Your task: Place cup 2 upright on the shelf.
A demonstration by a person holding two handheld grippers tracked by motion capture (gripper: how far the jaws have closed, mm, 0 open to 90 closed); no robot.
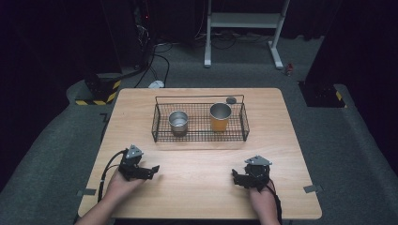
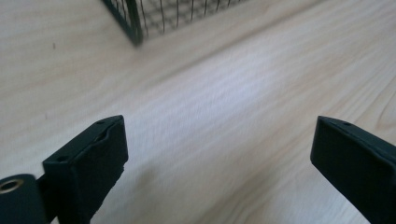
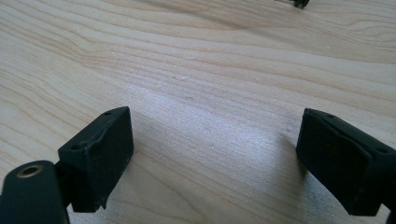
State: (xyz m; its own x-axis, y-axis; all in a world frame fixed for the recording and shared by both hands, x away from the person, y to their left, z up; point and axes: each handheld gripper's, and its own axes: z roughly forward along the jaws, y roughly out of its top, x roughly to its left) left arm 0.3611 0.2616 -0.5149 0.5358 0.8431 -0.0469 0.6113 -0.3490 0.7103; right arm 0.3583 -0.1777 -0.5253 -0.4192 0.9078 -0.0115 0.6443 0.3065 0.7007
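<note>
A black wire basket (image 1: 199, 139) stands on the far middle of the wooden table (image 1: 197, 192). Inside it a steel cup (image 1: 178, 122) sits upright at the left and an orange cup (image 1: 220, 117) upright at the right. My left gripper (image 1: 153, 170) rests low near the front left, pointing right, open with nothing between its jaws (image 2: 219, 126). A corner of the basket (image 2: 135, 23) lies ahead of it in the left gripper view. Low over bare wood at the front right, my right gripper (image 1: 234, 177) is open and holds nothing (image 3: 215, 116).
A small dark round object (image 1: 231, 100) lies on the table just behind the basket. Beyond the table's far edge stand a white metal frame (image 1: 244, 21), cables (image 1: 157, 61) and a black-and-yellow striped block (image 1: 101, 91) on grey carpet.
</note>
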